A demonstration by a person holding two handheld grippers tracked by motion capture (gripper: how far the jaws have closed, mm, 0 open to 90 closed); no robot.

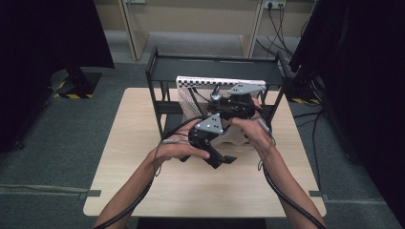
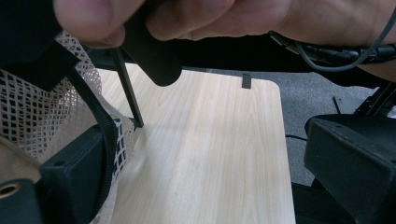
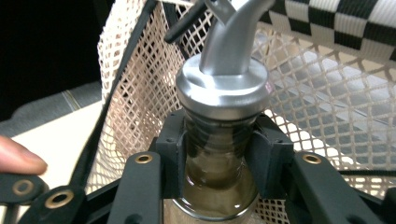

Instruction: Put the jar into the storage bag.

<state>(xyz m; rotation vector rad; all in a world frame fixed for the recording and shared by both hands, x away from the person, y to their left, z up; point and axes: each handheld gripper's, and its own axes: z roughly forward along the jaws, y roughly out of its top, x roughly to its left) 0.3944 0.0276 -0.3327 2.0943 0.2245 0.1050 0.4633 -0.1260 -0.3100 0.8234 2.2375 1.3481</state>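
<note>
The right gripper (image 3: 219,154) clamps the neck of a glass oil bottle with a silver pour spout (image 3: 223,88), low inside the cream mesh bag (image 3: 322,107) – nearly bagged. The left gripper (image 2: 109,154) pinches the bag's black-trimmed near edge – release remains.

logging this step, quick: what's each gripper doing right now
left gripper: looks closed on the edge of the mesh bag.
right gripper: closed on the neck of the bottle, at the bag.
</note>
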